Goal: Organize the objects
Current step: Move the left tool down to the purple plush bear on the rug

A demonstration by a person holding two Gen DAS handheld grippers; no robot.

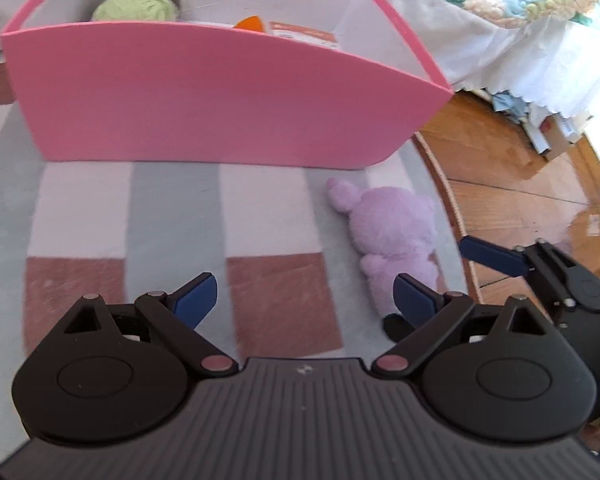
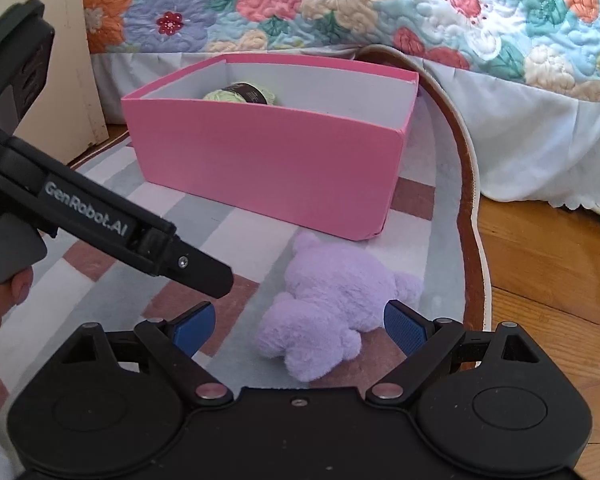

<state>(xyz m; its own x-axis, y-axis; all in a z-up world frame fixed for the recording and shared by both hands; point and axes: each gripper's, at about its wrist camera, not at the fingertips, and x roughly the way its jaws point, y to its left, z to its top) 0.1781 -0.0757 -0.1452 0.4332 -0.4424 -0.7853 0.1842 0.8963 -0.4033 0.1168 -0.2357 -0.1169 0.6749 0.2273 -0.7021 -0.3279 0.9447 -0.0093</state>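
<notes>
A purple plush toy (image 2: 332,300) lies on the checked rug in front of a pink box (image 2: 268,164). My right gripper (image 2: 300,326) is open, its blue pads on either side of the plush's near end, not closed on it. My left gripper (image 1: 306,300) is open and empty over the rug, left of the plush (image 1: 392,236), facing the pink box (image 1: 220,100). The box holds a green yarn ball (image 1: 136,6) and an orange-labelled item (image 1: 300,32). The right gripper's finger (image 1: 492,256) shows at the right of the left wrist view.
A bed with a floral quilt (image 2: 340,4) and white skirt (image 2: 540,140) stands behind the box. Wooden floor (image 2: 548,280) lies right of the rug's edge (image 2: 470,240). A white panel (image 2: 40,60) stands at the far left. Boxes (image 1: 556,136) lie under the bed.
</notes>
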